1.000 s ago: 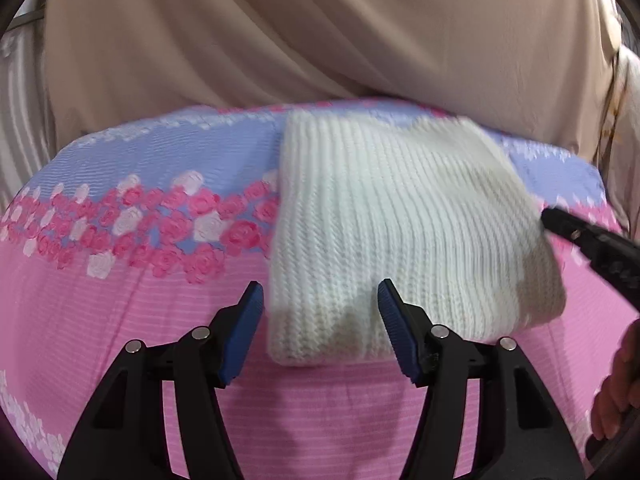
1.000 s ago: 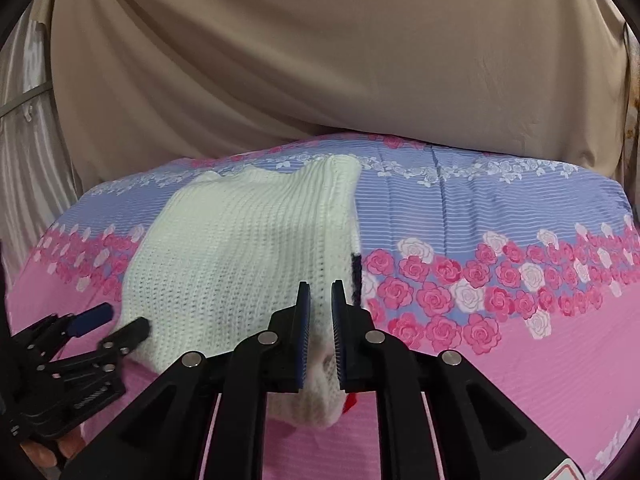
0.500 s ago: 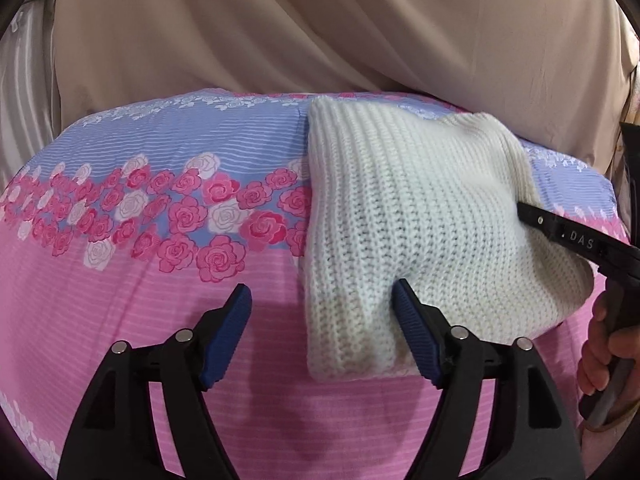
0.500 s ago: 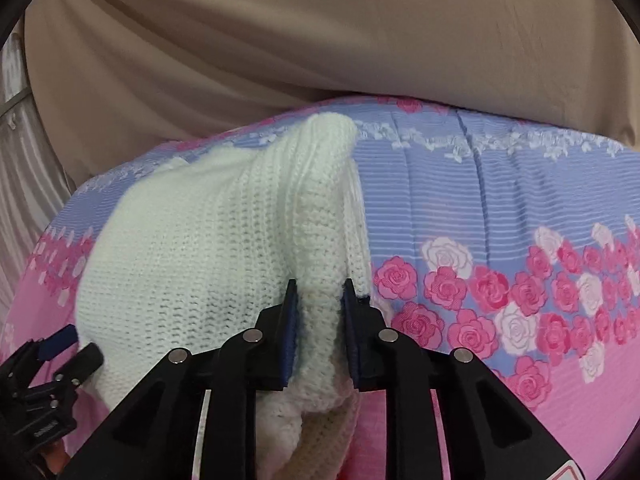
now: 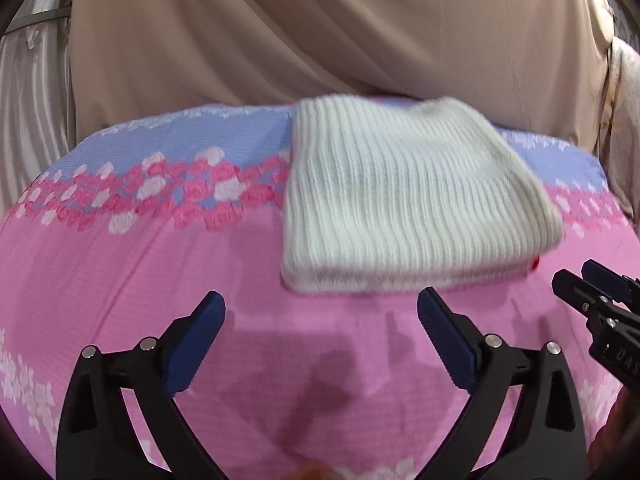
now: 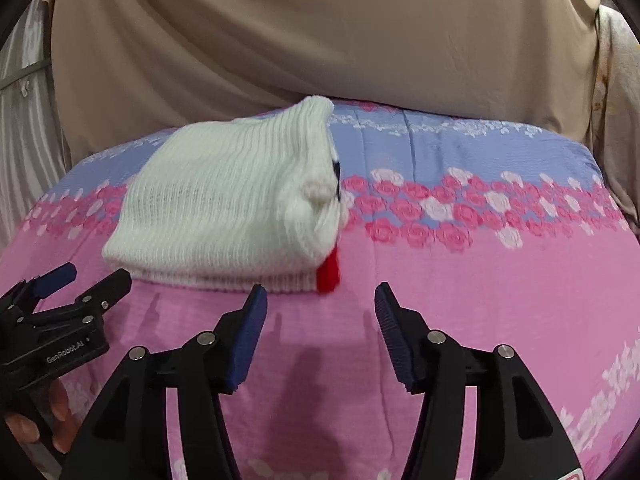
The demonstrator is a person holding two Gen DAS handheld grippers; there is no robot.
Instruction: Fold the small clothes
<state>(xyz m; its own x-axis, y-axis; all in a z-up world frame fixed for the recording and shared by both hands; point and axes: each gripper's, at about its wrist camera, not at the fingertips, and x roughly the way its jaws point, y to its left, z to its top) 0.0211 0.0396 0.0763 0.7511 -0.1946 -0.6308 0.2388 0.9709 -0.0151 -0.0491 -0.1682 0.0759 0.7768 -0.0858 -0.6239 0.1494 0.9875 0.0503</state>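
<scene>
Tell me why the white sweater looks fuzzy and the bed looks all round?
Left wrist view: the folded white knit sweater is smeared by motion blur, and the floral bedsheet bulges from the fisheye lens. Right wrist view: the sweater is only a little soft, and gripper shadows fall on the pink sheet.

2 low views, shared sweater (image 5: 408, 200)

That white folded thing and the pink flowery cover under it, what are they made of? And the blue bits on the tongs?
The white folded knitted garment looks like soft, matte yarn: ribbed rows show. The pink and lilac rose-print cover seems thin woven cloth, printed, slightly creased. The blue pads on the black right tongs look like ridged rubber or plastic; which one is unclear.
</scene>
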